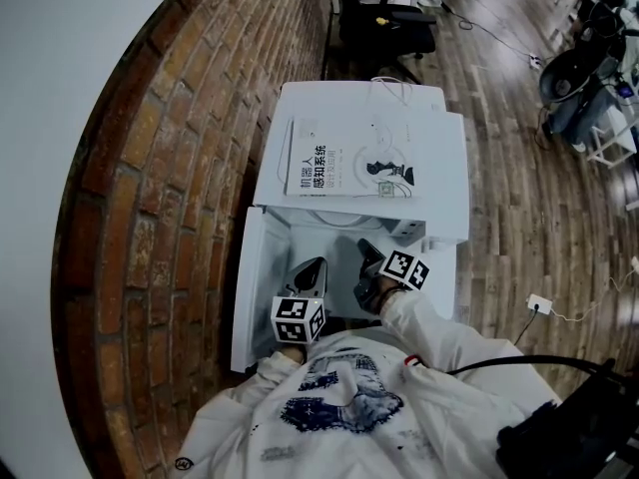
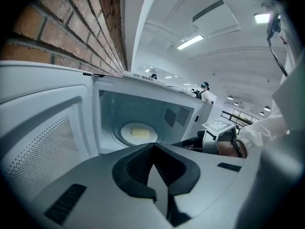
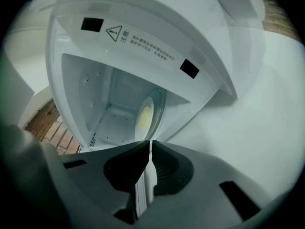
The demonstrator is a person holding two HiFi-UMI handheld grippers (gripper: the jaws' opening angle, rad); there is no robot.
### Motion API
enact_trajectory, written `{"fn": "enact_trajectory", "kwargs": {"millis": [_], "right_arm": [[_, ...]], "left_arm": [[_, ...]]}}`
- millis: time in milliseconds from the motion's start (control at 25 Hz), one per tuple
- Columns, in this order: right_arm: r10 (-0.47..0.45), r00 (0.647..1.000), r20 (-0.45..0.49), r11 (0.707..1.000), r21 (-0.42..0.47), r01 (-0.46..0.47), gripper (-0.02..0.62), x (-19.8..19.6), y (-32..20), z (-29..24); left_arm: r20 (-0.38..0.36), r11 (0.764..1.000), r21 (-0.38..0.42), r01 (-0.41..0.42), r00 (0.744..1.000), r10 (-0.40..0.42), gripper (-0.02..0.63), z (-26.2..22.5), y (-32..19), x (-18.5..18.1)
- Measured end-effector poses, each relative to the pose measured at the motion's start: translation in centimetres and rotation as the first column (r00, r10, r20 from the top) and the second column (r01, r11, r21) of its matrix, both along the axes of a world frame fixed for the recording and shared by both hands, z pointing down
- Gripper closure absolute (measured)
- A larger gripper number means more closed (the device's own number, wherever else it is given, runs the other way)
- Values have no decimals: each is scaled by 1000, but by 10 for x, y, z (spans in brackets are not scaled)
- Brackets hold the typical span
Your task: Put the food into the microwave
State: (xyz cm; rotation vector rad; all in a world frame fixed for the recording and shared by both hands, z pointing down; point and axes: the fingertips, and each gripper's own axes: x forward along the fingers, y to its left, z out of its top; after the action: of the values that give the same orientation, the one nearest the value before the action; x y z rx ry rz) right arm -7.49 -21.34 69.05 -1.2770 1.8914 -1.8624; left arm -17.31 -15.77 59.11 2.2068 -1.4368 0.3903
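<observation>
Food: the yellow food (image 2: 138, 133) sits on the round plate (image 2: 124, 127) inside your microwave (image 1: 439, 173).
Door: the door (image 1: 250, 287) hangs open on your left, next to the brick wall (image 1: 180, 168).
Left claw (image 1: 318, 265): pressed together, holding nothing, at the opening.
Right claw (image 1: 367, 249): pressed together, empty, just beside it.
Top: a book (image 1: 349, 158) lies on the microwave.

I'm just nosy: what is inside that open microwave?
A pale plate with yellowish food lies on the floor of the microwave. From the head view, its top and a book hide the inside.
</observation>
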Motion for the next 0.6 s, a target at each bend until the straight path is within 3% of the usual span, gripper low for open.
{"fn": "enact_trajectory", "kwargs": {"millis": [240, 440, 600], "right_arm": [[-106, 993, -51, 994, 11, 107, 578, 12, 27, -13], [-181, 973, -146, 973, 115, 198, 580, 26, 40, -42], [-230, 939, -255, 935, 211, 286, 580, 38, 47, -71]], "left_arm": [[22, 1000, 28, 8, 1000, -9, 598, -10, 8, 7], [40, 999, 47, 11, 999, -13, 598, -21, 18, 14], [43, 998, 62, 31, 999, -34, 598, -33, 24, 17]]}}
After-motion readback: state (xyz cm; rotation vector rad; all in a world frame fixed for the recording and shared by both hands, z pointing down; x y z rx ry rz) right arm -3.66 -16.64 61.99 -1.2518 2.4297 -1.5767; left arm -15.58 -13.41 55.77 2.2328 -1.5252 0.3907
